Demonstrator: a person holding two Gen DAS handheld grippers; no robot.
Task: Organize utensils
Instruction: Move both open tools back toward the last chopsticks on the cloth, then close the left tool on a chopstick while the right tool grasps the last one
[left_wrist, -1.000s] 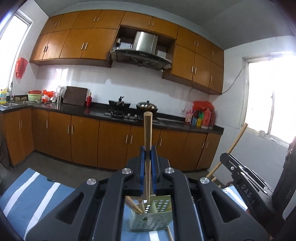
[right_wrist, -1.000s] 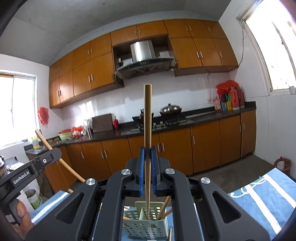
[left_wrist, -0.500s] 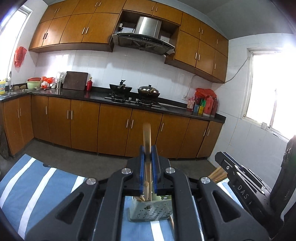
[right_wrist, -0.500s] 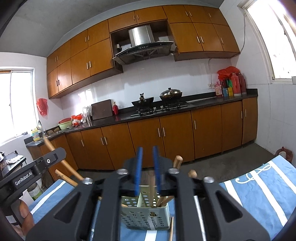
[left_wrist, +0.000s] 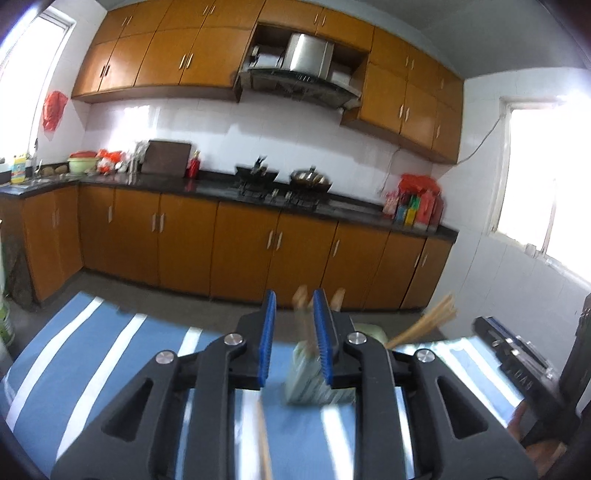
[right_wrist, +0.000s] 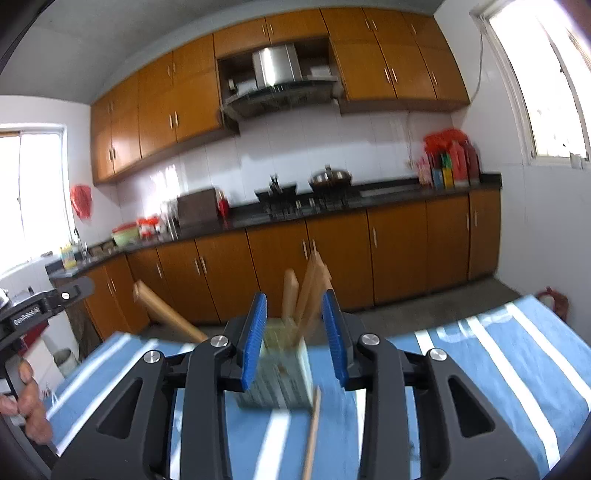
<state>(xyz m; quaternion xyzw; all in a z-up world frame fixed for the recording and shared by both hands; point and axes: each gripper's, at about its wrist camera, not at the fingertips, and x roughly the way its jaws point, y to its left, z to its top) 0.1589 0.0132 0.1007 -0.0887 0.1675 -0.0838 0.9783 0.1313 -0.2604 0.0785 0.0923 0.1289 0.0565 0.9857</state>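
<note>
Both grippers, left and right, were opening, fingers released, nothing gripped; chopsticks stood in the holder.

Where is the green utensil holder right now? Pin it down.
The green utensil holder stands on the blue striped cloth, dead centre in the right wrist view, just beyond the opening right claw, with wooden chopsticks standing in it.

Left gripper: matte black plastic frame w/ triangular cut-outs, round silver screws at the link pivots, blue ribbed pads on the jaws. Right gripper: same build, black links, silver screws, blue ribbed pads. Seen from the right cam, left unit's black side bar carries white lettering, too blurred to read, plus a small silver screw. Bare hand grips its handle; no sleeve visible.
</note>
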